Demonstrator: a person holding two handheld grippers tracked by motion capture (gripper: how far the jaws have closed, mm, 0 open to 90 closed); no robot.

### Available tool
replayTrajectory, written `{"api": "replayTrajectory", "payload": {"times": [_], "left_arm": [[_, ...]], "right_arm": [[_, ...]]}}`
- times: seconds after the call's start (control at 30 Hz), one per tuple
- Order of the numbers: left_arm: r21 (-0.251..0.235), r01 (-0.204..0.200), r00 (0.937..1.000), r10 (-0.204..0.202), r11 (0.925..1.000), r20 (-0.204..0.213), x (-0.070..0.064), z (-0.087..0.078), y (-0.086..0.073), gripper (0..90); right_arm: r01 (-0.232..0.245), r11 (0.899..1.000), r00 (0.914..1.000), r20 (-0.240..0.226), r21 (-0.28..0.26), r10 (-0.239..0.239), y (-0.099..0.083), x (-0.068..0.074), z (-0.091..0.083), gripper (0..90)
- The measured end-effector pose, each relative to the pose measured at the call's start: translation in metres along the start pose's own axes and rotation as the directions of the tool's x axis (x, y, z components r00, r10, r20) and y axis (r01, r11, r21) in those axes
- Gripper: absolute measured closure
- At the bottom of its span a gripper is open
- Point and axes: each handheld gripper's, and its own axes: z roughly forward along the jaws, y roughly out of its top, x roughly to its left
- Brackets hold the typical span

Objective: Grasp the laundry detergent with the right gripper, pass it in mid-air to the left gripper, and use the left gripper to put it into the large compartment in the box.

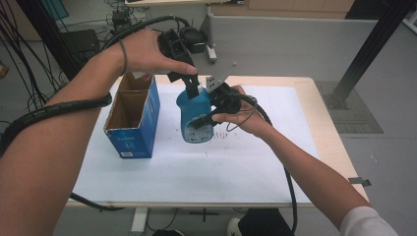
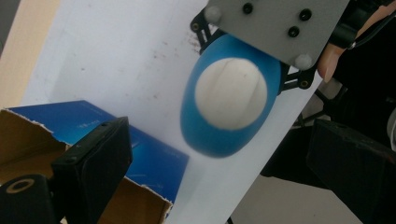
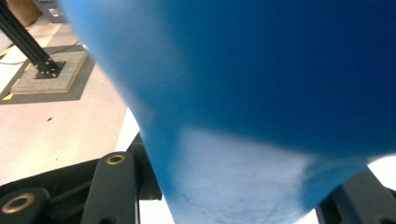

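Two grippers at work. Left gripper (image 1: pixel 189 81), jaws wide, above bottle (image 1: pixel 195 115) cap (image 2: pixel 230 93); centre over cap before closing. Bottle lifted near mat's middle, right of open box (image 1: pixel 133 118). Right gripper (image 1: pixel 216 105) clamped on bottle body. Label blurred, fingertips hidden.

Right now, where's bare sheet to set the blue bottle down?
The near strip of the white sheet, in front of the open blue box and the blue bottle, is bare. So is the right part, between the right gripper and the table edge. It is crowded around the box and bottle, where the left gripper hangs over the cap.
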Motion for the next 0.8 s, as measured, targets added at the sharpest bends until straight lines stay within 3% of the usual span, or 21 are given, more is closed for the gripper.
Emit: {"api": "replayTrajectory", "payload": {"times": [0.13, 0.37, 0.67, 0.8], "left_arm": [[0.011, -0.017, 0.9991, 0.017, 0.9998, 0.038, -0.003, 0.005, 0.001, 6.5], [0.028, -0.043, 0.9987, 0.043, 0.9987, 0.027, -0.007, 0.01, 0.002, 6.8], [0.058, -0.073, 0.9963, 0.07, 0.9957, 0.049, -0.011, 0.021, 0.002, 6.6], [0.067, -0.08, 0.9957, 0.077, 0.9945, 0.052, -0.013, 0.024, 0.003, 6.6]], "right_arm": [[0.019, 1.0, 0.9997, -0.018, 0.013, -0.018, 0.006, 0.001, 0.007, 44.3], [0.038, 0.999, 0.9984, -0.042, 0.004, -0.038, 0.009, 0.003, 0.011, 44.3], [0.076, 0.997, 0.995, -0.065, 0.005, -0.076, 0.012, 0.013, 0.01, 44.3], [0.093, 0.996, 0.9943, -0.054, 0.001, -0.093, 0.013, 0.016, 0.007, 44.4]]}}
